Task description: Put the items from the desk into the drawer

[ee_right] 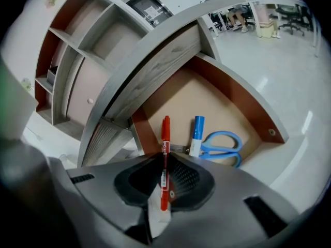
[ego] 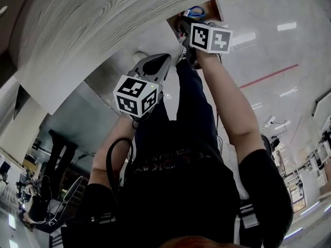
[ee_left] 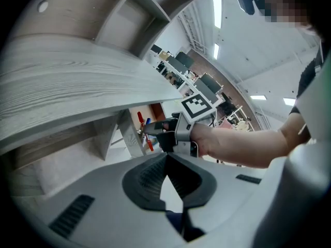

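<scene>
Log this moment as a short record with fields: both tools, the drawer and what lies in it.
Right tool: shut on the red marker, held toward the open drawer
Left tool: jaws together, nothing between them
In the drawer: blue marker and blue scissors, side by side
Task state: red marker not yet released

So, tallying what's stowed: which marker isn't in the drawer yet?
The red marker, clamped in the right gripper above the drawer; the blue marker lies inside beside the scissors.
</scene>
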A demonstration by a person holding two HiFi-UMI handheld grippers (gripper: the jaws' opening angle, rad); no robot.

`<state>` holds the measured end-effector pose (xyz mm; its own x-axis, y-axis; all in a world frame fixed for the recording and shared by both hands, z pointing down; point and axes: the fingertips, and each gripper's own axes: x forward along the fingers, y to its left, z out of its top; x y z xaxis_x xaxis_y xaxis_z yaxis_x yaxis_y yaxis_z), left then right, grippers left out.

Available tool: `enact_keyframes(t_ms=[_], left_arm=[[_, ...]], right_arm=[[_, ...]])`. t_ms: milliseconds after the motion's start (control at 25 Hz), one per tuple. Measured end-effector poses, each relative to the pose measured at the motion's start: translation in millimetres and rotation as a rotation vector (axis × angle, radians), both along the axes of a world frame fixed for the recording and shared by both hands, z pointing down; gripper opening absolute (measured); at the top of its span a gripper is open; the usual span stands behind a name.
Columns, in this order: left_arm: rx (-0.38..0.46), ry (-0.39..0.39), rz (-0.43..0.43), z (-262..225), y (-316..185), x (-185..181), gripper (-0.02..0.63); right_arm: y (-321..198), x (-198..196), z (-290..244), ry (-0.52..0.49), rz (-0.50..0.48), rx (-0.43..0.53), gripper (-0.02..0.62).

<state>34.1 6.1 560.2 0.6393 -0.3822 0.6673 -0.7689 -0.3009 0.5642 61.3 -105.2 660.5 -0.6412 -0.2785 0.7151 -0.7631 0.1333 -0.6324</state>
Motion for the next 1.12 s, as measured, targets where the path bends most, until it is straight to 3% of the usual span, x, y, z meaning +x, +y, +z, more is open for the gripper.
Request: enact_keyframes(t_ms=[240, 360, 480, 640, 1120], left_arm=[[0.003, 0.003, -0.006, -3.2, 2.5, -0.8, 0.011], [0.009, 0.002, -0.012, -3.9, 3.0, -7.5, 0.011], [0.019, 0.001, -0.014, -6.0, 2.8, -11.0, 0.011], [0.041, 0.007, -0.011, -13.7, 2.0, -8.7, 0.011], [0.195, 0.017, 0.067, -70.8, -5.0, -4.3, 0.011]], right_arm=[[0.4, -2.0, 1.0, 0.010, -0.012, -0.013, 0.055], [2.5, -9.0, 0.7, 0.006, -0.022, -0.004, 0.098], [1.2, -8.8, -2.1, 0.021, -0.010, 0.019, 0.098], [1.9, -9.3, -21.9, 0.013, -0.043, 0.097, 0.023], [31.3, -26.8, -141.4, -0.078, -0.172, 0.327, 0.018]])
